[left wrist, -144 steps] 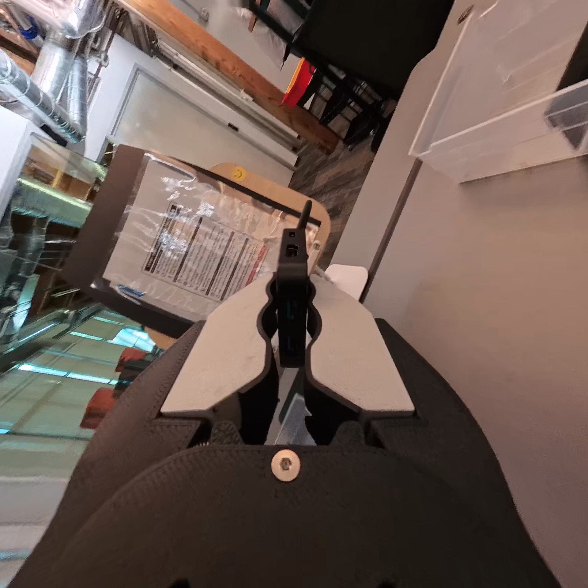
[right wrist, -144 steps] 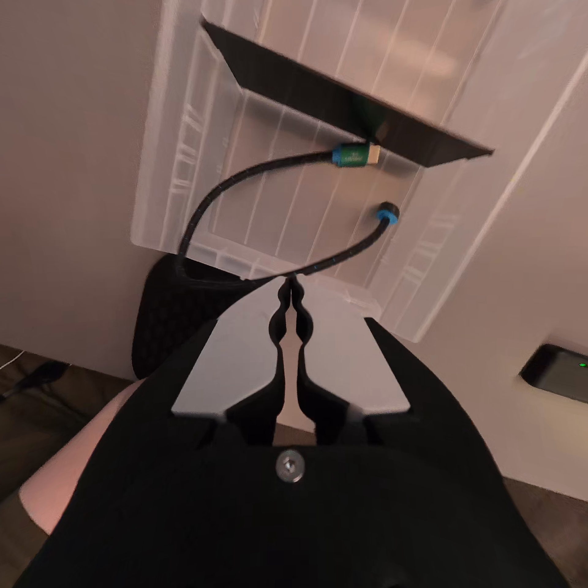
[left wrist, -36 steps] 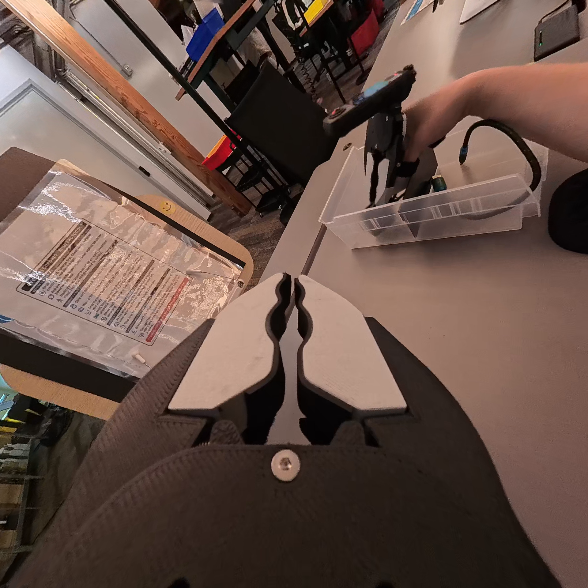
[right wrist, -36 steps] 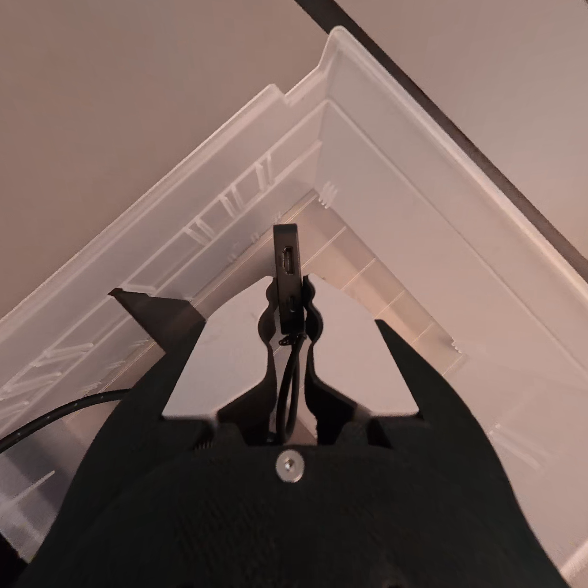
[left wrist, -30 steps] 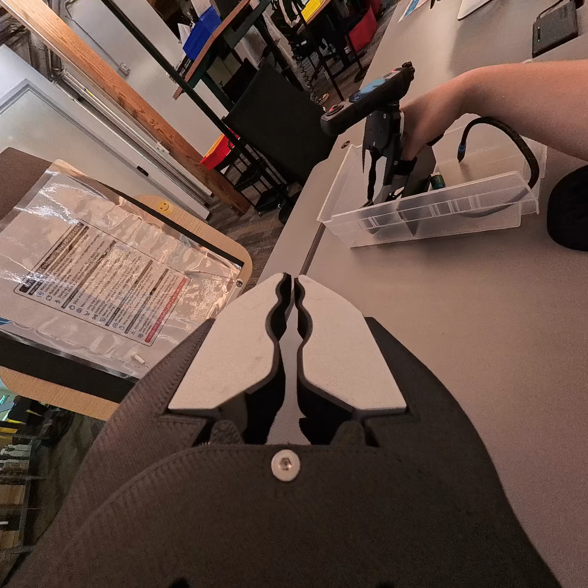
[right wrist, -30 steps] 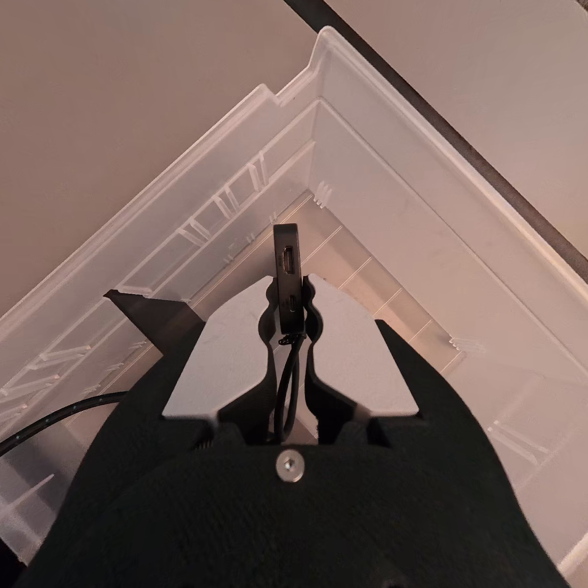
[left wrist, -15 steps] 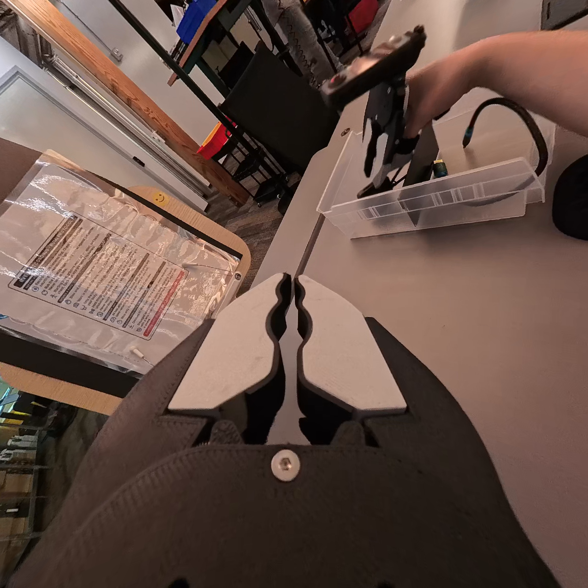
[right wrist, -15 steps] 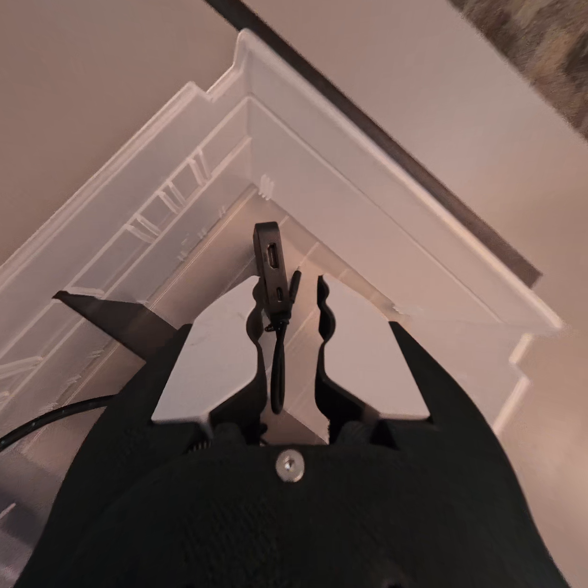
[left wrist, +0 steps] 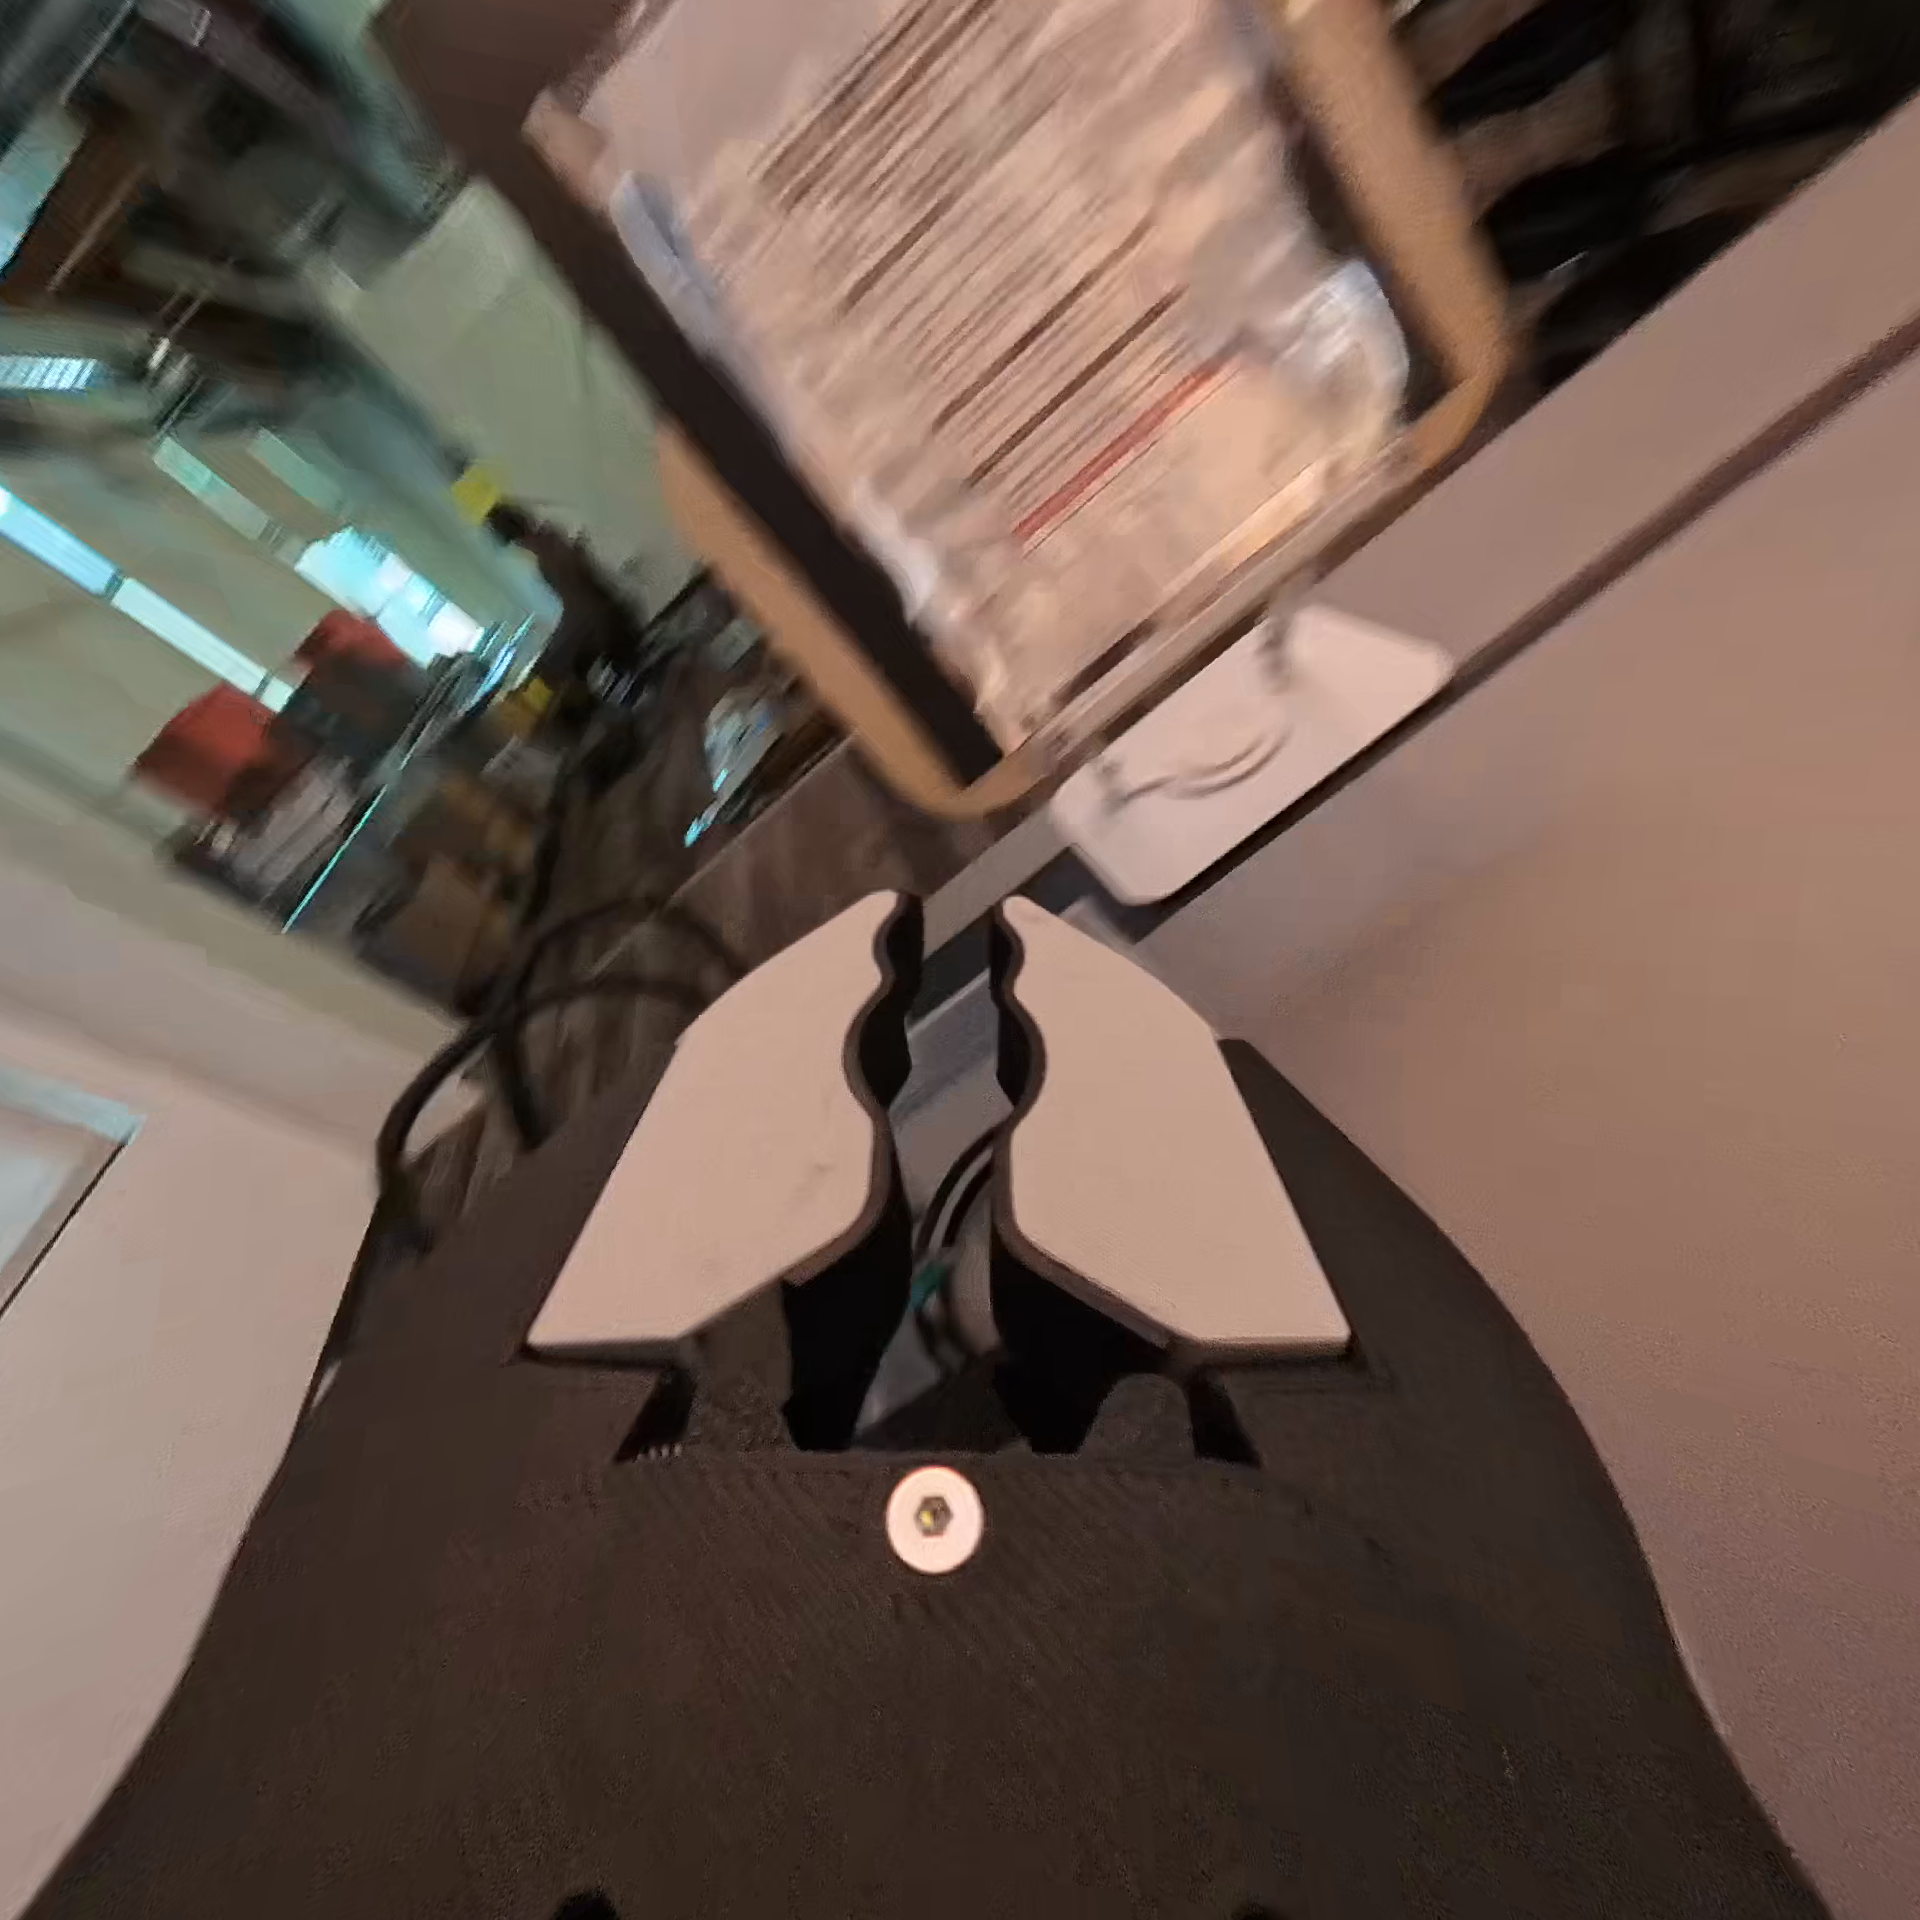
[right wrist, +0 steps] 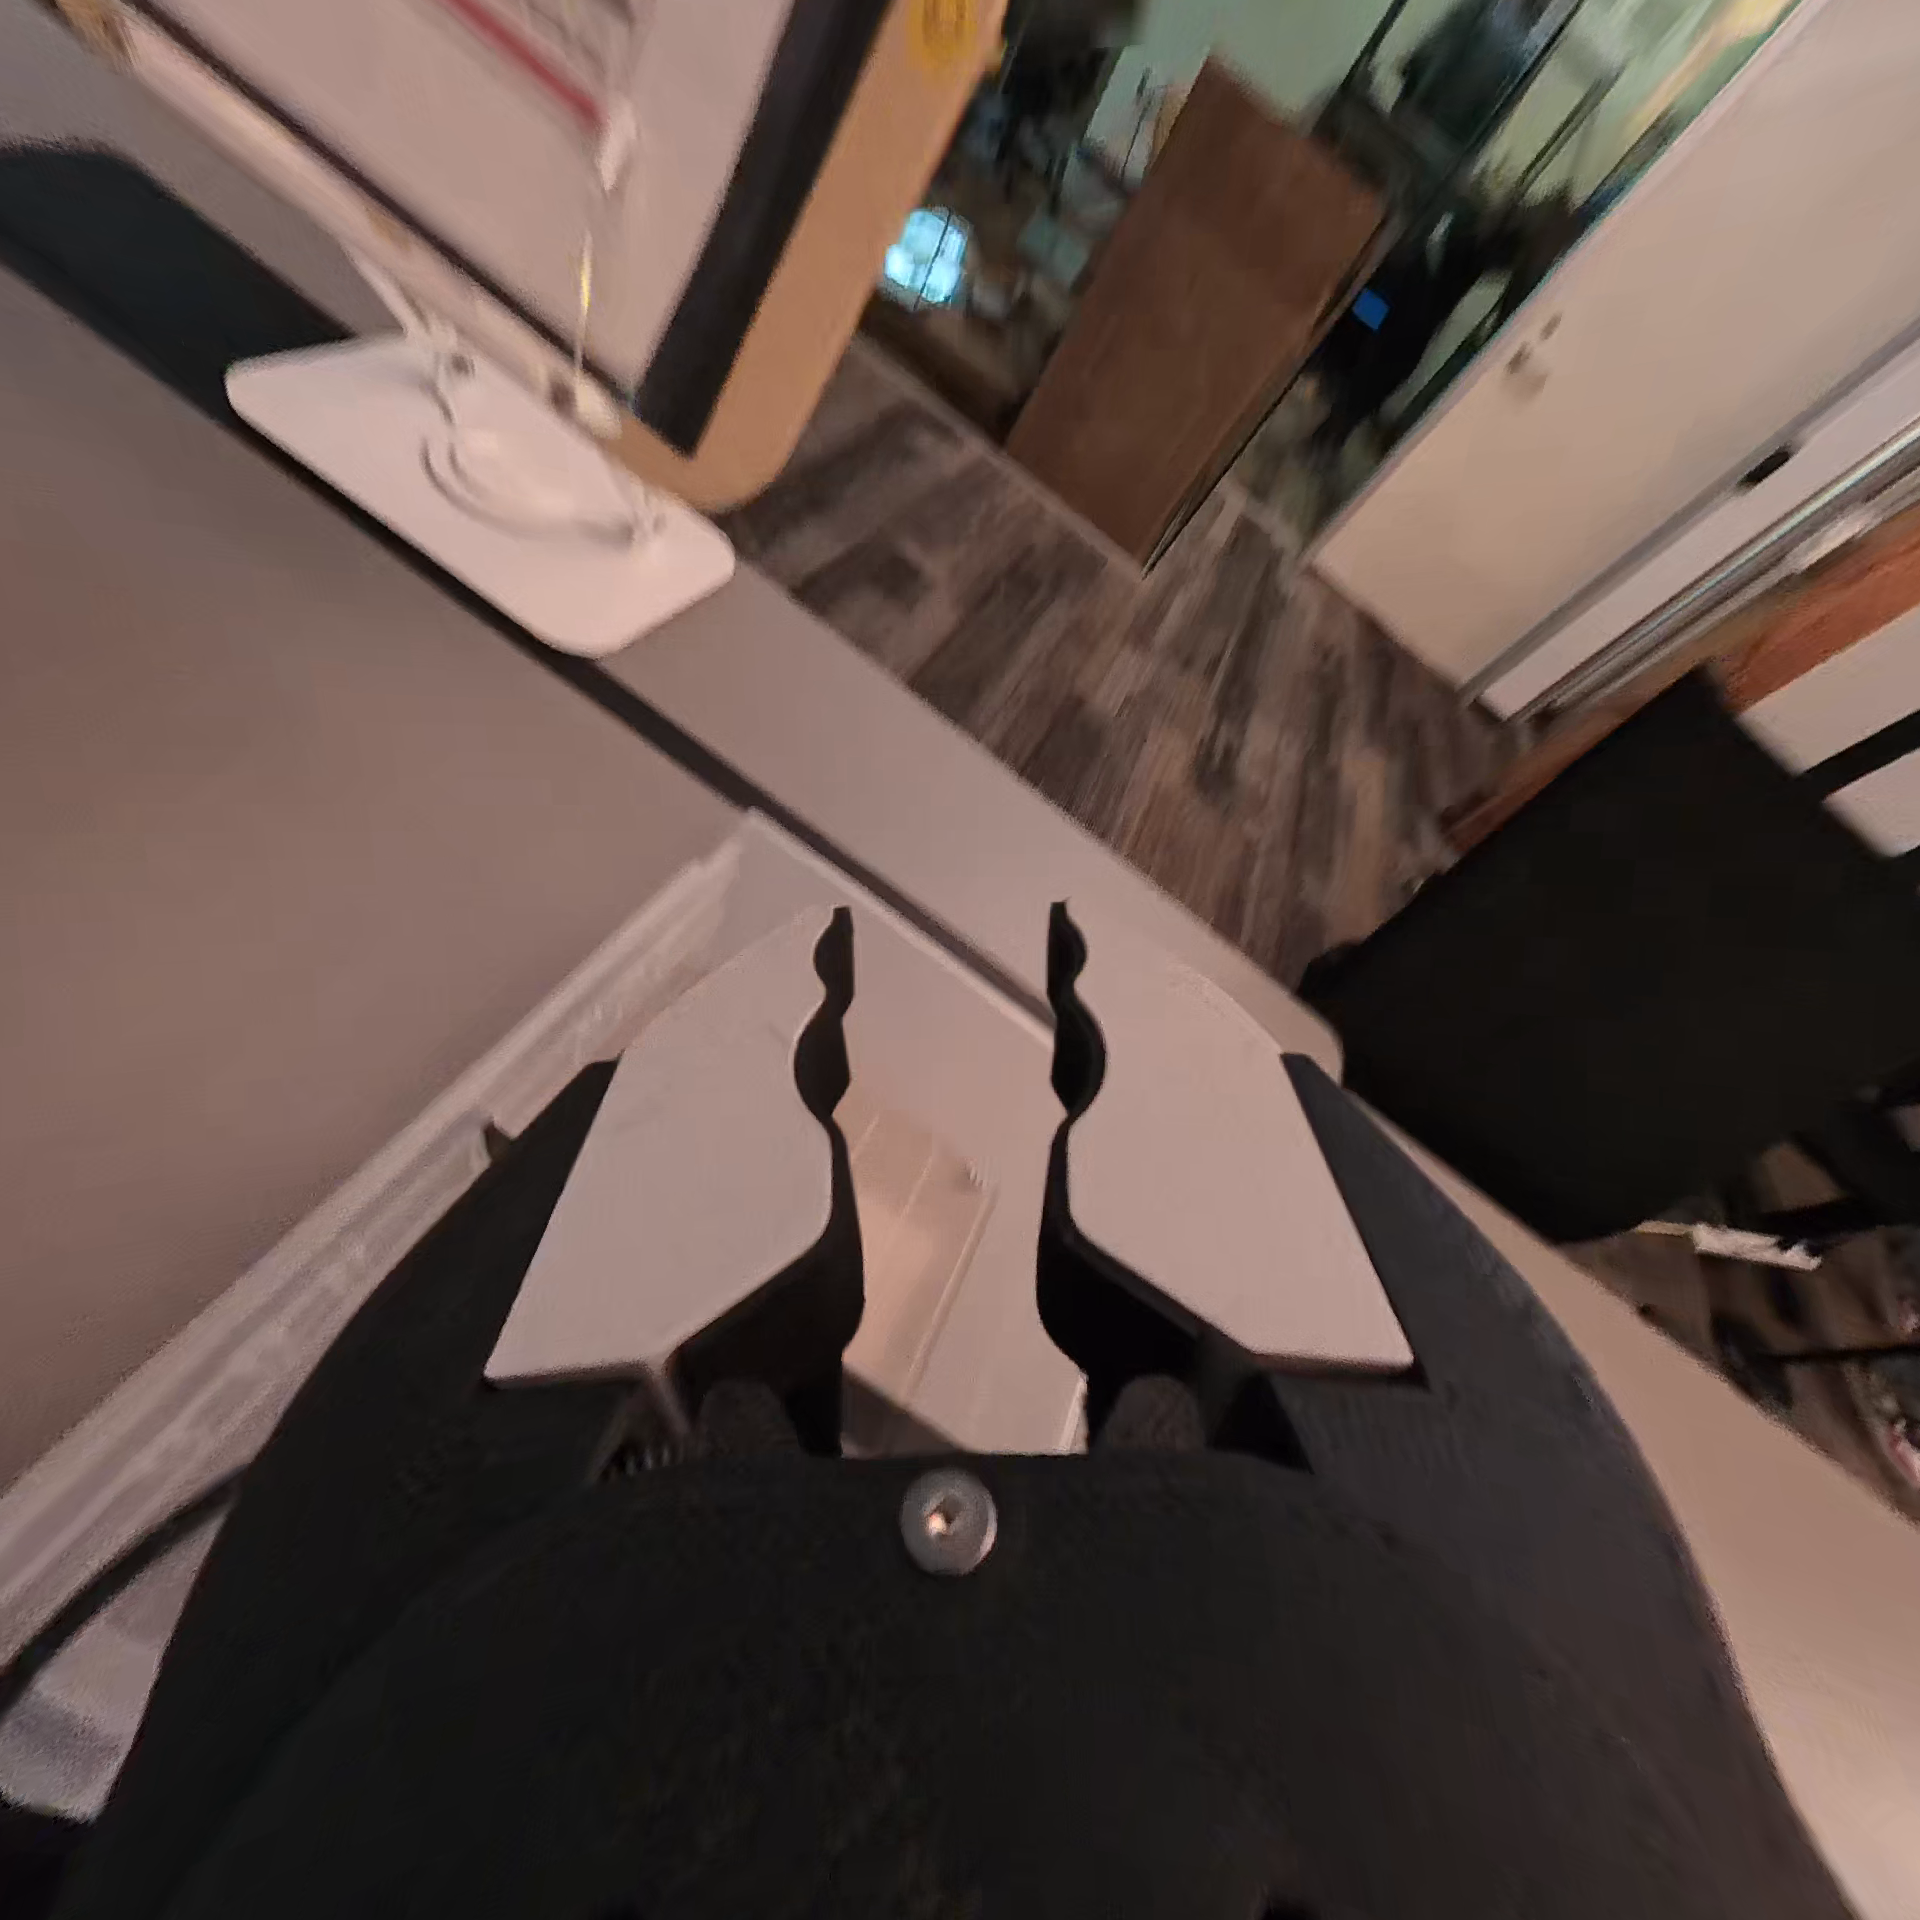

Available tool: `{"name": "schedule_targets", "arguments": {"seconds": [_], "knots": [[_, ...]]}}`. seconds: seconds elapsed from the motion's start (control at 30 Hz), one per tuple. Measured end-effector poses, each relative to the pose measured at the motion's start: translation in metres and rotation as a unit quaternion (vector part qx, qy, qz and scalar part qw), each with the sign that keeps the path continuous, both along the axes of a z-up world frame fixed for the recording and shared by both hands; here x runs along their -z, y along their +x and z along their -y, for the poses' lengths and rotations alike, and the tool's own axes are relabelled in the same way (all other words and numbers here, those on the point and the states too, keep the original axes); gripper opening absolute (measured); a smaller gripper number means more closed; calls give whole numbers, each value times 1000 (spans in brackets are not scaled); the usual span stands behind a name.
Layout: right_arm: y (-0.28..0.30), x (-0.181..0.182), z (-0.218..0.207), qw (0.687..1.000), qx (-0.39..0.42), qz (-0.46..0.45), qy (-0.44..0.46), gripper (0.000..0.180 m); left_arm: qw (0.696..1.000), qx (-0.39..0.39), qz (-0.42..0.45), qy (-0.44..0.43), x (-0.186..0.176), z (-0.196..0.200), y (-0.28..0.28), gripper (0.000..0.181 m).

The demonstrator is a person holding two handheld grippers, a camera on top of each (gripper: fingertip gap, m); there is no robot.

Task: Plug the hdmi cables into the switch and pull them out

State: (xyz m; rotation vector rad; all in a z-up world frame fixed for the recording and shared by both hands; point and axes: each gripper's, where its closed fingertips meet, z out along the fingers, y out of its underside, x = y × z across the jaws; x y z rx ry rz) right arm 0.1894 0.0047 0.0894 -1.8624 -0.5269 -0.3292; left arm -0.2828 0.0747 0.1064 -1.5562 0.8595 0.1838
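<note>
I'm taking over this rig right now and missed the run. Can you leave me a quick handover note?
Left gripper: slightly open, empty; its view is motion-blurred.
Right gripper: open, empty, above the clear plastic tray on the grey table.
The switch and HDMI cables are out of view now. Half a second ago the right gripper was releasing the switch over the tray, where a cable already lay.
Done, apparently: things returned to the tray. Left: probably nothing, but check the tray.
</note>
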Motion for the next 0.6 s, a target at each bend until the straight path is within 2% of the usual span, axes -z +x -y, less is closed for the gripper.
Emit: {"name": "schedule_targets", "arguments": {"seconds": [0.03,0.2,0.33,0.4,0.53,0.6], "knots": [[-10,-14,1,1000,-2,7,27,40,999,-31,2,-12,6,-7,-17,14],[-65,-62,5,991,-1,30,128,58,984,-164,32,-69,40,-42,-84,42],[-98,-83,3,979,35,38,199,66,970,-208,95,-86,54,-64,-104,59],[-116,-88,0,973,37,32,227,67,969,-202,112,-90,56,-69,-100,59],[-152,-80,-8,970,21,28,242,68,970,-174,155,-73,46,-76,-77,48],[-167,-74,-12,971,9,37,238,70,961,-189,182,-83,52,-86,-72,55]]}}
